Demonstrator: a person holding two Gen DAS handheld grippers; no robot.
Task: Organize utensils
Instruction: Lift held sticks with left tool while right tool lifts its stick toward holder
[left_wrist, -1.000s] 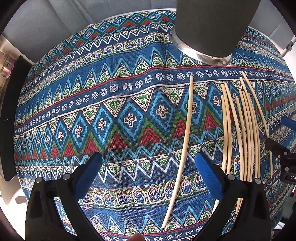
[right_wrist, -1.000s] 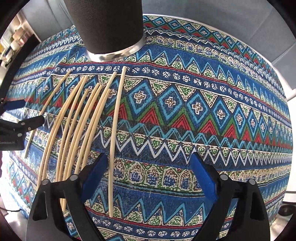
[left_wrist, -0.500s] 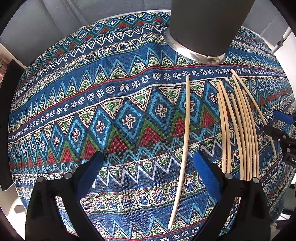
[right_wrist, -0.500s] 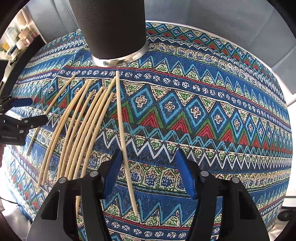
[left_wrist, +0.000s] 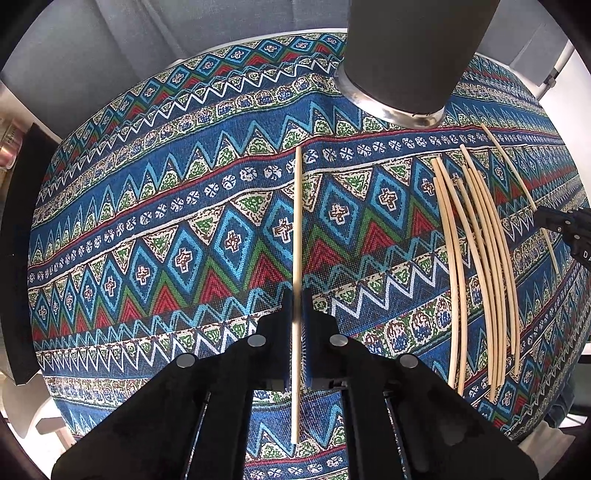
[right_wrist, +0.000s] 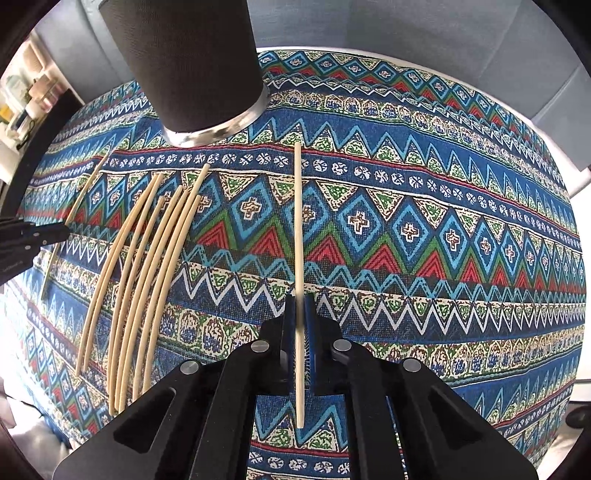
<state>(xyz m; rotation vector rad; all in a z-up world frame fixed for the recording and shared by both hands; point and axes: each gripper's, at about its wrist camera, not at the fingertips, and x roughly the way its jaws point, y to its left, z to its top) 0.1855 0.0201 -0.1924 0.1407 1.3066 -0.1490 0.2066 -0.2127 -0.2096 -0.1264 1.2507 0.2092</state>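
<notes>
Pale wooden chopsticks lie on a blue patterned tablecloth. My left gripper is shut on one chopstick, which runs straight ahead between the pads. My right gripper is shut on another chopstick in the same way. A loose group of several chopsticks lies to the right in the left wrist view and to the left in the right wrist view. A dark cylindrical holder with a metal base stands at the far side; it also shows in the right wrist view.
The other gripper's black tip shows at the right edge of the left wrist view and at the left edge of the right wrist view. A single chopstick lies apart beside it. The table edge curves near.
Both grippers were open a second ago. Each has moved over a single chopstick and shut on it; the right one was half shut half a second ago.
</notes>
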